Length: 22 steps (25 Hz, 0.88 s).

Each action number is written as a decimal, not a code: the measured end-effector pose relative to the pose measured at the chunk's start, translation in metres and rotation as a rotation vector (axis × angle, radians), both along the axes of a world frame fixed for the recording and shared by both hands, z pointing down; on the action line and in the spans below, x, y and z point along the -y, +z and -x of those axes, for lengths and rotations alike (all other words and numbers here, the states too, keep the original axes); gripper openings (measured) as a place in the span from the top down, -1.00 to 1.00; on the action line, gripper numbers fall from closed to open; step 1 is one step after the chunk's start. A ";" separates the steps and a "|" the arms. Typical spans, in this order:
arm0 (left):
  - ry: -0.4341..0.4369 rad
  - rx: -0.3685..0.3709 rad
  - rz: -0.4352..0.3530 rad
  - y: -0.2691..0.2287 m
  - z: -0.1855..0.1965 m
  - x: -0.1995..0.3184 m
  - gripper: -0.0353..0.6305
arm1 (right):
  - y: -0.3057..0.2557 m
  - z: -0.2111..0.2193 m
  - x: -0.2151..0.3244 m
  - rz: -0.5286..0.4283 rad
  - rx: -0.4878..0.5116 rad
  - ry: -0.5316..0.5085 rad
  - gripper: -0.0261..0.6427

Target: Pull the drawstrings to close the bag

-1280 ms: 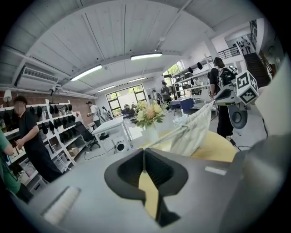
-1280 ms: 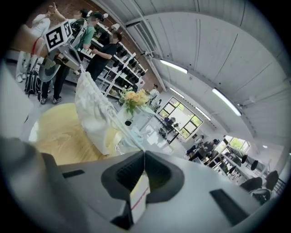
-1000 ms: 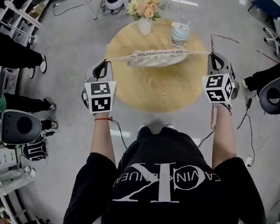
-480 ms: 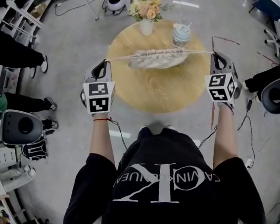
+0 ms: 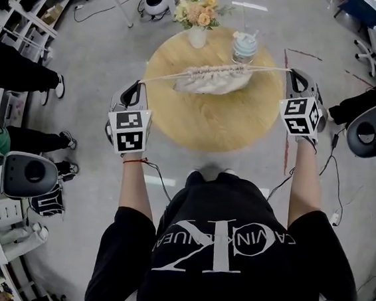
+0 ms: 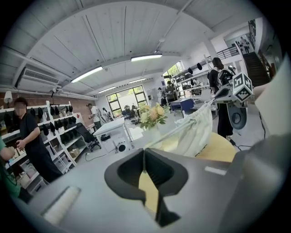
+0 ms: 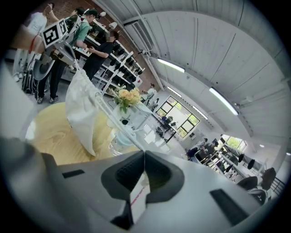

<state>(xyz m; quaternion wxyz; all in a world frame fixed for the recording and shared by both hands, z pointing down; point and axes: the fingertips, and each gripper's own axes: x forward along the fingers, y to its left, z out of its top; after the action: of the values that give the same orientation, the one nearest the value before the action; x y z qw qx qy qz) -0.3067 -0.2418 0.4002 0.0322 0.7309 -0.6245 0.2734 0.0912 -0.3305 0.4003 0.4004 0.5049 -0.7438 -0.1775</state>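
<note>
A cream drawstring bag (image 5: 214, 80) hangs stretched over the round wooden table (image 5: 210, 125), its mouth gathered tight. One drawstring (image 5: 163, 78) runs taut to my left gripper (image 5: 141, 85), which is shut on its end off the table's left edge. The other drawstring (image 5: 271, 70) runs taut to my right gripper (image 5: 292, 72), shut on it at the table's right edge. In the left gripper view the jaws (image 6: 144, 151) meet on the cord leading to the bag (image 6: 193, 132). In the right gripper view the jaws (image 7: 144, 153) meet on the cord to the bag (image 7: 82, 107).
A white vase of flowers (image 5: 196, 19) and a glass cup with a straw (image 5: 243, 47) stand at the table's far side, just behind the bag. People stand at the left (image 5: 16, 68) and a round grey machine (image 5: 370, 129) is at the right.
Both grippers have drifted slightly further apart, the right one a little to the right. The bag has shifted slightly right. Both cords stay taut.
</note>
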 end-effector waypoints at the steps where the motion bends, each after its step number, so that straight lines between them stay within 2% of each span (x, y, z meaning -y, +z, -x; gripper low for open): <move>1: -0.001 -0.001 -0.001 0.000 0.001 0.000 0.85 | 0.000 0.000 0.000 -0.001 -0.001 -0.001 0.87; 22: -0.007 -0.017 0.007 0.003 0.010 -0.003 0.85 | 0.000 -0.012 0.003 0.004 -0.013 0.013 0.87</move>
<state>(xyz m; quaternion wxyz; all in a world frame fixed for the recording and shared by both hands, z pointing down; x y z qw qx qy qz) -0.3169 -0.2388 0.4036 0.0410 0.7309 -0.6257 0.2693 0.1034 -0.3339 0.3999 0.4074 0.5076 -0.7383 -0.1768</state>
